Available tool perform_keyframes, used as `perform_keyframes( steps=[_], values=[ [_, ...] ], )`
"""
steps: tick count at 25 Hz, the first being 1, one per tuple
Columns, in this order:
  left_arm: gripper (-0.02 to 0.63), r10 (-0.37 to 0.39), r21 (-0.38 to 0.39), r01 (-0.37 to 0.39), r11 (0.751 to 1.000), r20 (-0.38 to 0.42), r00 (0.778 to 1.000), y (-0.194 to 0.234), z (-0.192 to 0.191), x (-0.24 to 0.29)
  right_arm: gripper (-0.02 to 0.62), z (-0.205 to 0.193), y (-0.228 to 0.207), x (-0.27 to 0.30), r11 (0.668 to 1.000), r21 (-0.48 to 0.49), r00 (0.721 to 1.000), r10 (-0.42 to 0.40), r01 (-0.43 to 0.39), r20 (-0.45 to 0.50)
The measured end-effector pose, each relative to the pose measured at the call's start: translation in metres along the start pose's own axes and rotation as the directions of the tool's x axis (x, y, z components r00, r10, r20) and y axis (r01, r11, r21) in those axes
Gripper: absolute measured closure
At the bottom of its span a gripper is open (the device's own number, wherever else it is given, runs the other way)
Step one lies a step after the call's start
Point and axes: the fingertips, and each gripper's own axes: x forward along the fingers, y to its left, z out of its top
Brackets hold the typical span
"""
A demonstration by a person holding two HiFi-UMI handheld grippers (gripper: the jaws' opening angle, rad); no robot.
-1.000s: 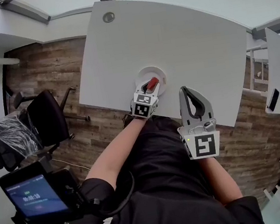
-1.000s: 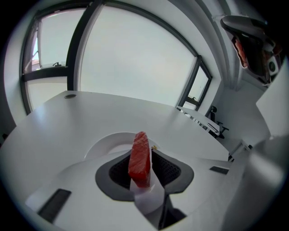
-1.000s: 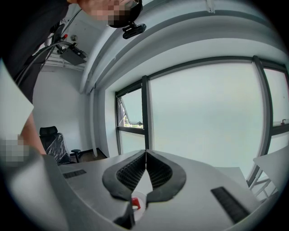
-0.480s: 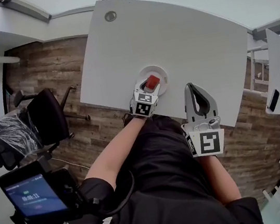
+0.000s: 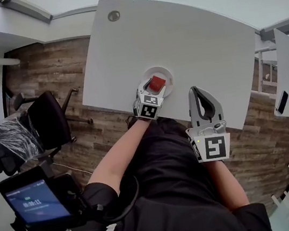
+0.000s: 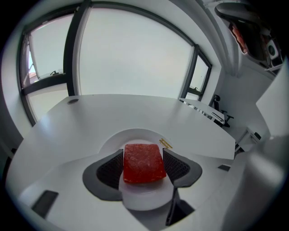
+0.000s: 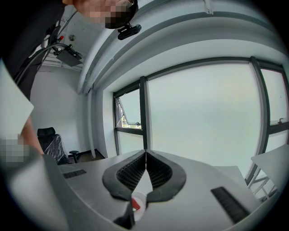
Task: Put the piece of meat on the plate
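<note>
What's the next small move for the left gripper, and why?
Probably draw the left gripper straight back and up off the plate. Its fingers have just been opening, and the piece of meat lies flat on the plate between them, seemingly released. Backing out straight should avoid nudging it.
</note>
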Motion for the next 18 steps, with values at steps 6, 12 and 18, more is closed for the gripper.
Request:
perform_keyframes(
  steps=[6,12,18],
  values=[
    [0.348,0.006,0.005,-0.006,1.000,-0.001,1.000,0.0011,0.0012,0.0008,0.588,-0.0003,0.0017,-0.0009,1.000,-0.006,1.000,0.003,-0.003,-0.007],
    [0.348,0.009,-0.003,-0.009,1.000,0.040,0.999,0.0041,0.0002,-0.0036,0.588,-0.0039,0.0066,0.0001,1.000,-0.010,1.000,0.009,-0.009,-0.007],
    [0.348,0.022,-0.007,-0.022,1.000,0.063,0.998,0.0022,0.0078,-0.0028,0.588,-0.0018,0.0037,0.0023,1.000,0.006,1.000,0.021,-0.021,-0.011]
  ],
)
